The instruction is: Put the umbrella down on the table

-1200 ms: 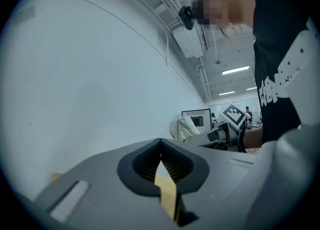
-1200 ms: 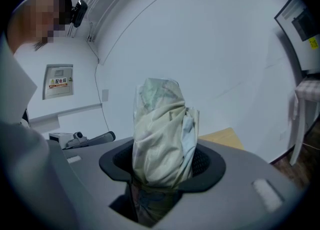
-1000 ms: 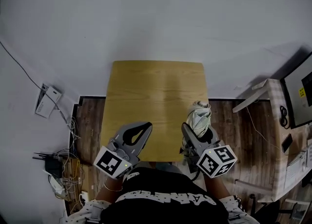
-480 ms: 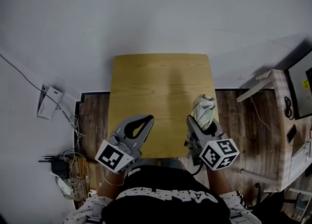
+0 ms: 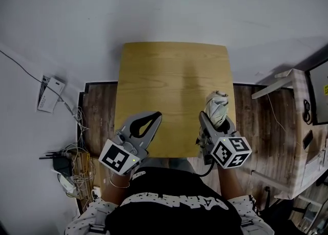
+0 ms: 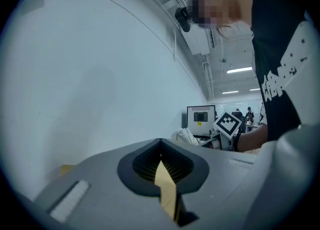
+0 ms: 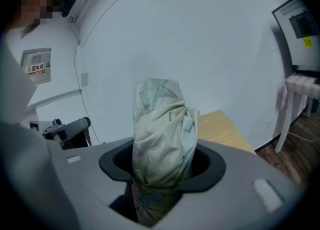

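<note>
The right hand-held gripper (image 5: 216, 122) is clamped on a folded umbrella (image 7: 161, 134). Its pale green and white cloth fills the space between the jaws, and the bundled end sticks out well past the tips. In the head view the umbrella lies over the bench (image 5: 169, 80) by the right edge, close to the near right corner, pointing toward the far edge. Whether it touches the wood cannot be told.

The left hand-held gripper (image 5: 155, 118) has its jaws together with nothing between them. Only a thin slit is left, through which the bench's yellow wood shows. It is over the near edge, toward the near left corner, well apart from the umbrella.

The bench stands against a white wall (image 5: 164, 8). Loose cables (image 5: 72, 165) lie on the floor (image 5: 97, 121) to its left.
</note>
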